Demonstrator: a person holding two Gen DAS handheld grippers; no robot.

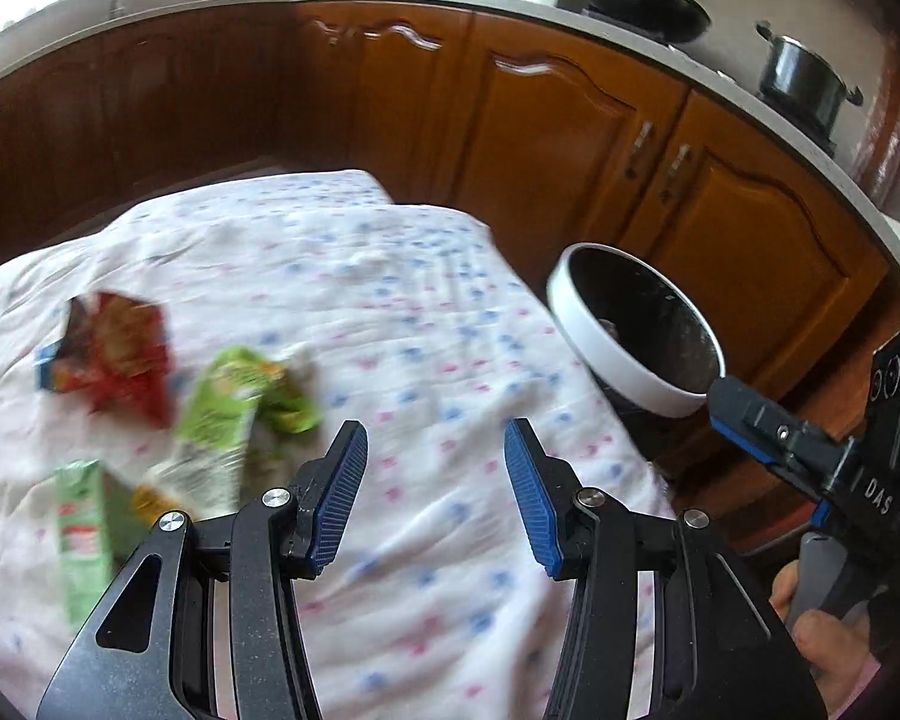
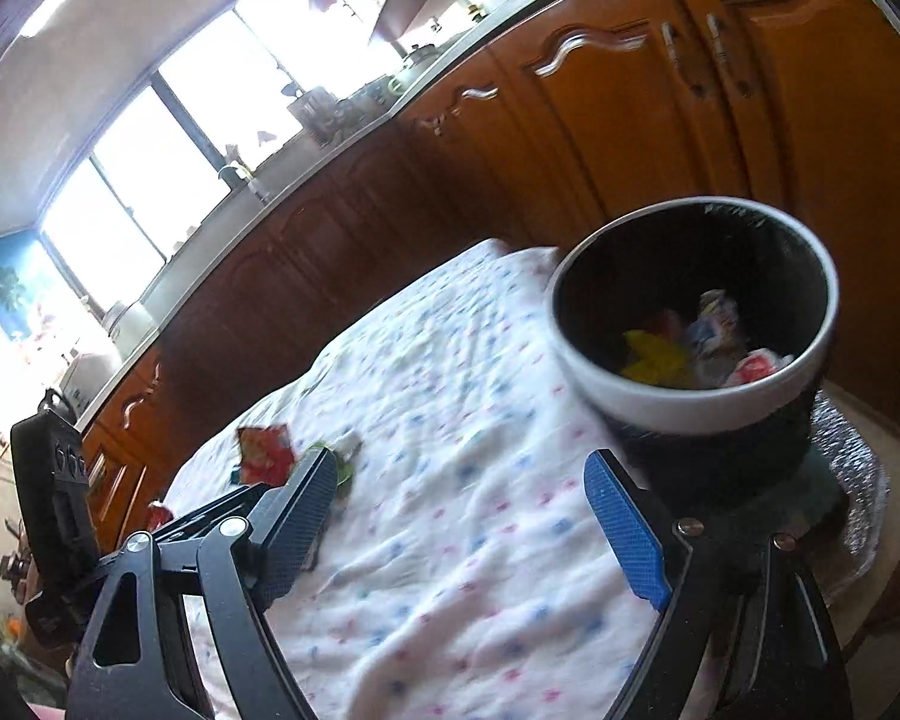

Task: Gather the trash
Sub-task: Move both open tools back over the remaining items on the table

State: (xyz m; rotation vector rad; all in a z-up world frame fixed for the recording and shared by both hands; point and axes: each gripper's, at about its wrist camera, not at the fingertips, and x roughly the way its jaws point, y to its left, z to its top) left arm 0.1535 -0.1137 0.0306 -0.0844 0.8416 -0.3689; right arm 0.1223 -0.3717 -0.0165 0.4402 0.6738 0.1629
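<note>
Blue-padded, my left claw [image 1: 435, 492] hangs spread and empty beside the green wrapper [image 1: 234, 414] and red wrapper [image 1: 117, 354] on the cloth-covered desk [image 1: 402, 312]: light, crinkly, best pinched at an edge. Right claw [image 2: 480, 516] gapes empty near the bin [image 2: 690, 306].

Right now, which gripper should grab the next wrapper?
Left, probably. The open left gripper hangs just beside the green wrapper, while the right gripper, open and empty, points toward the bin.

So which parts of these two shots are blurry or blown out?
Left wrist view: the wrappers are smeared by motion blur and the top-left window glares. Right wrist view: the windows are blown out white and the bin is slightly blurred.
</note>
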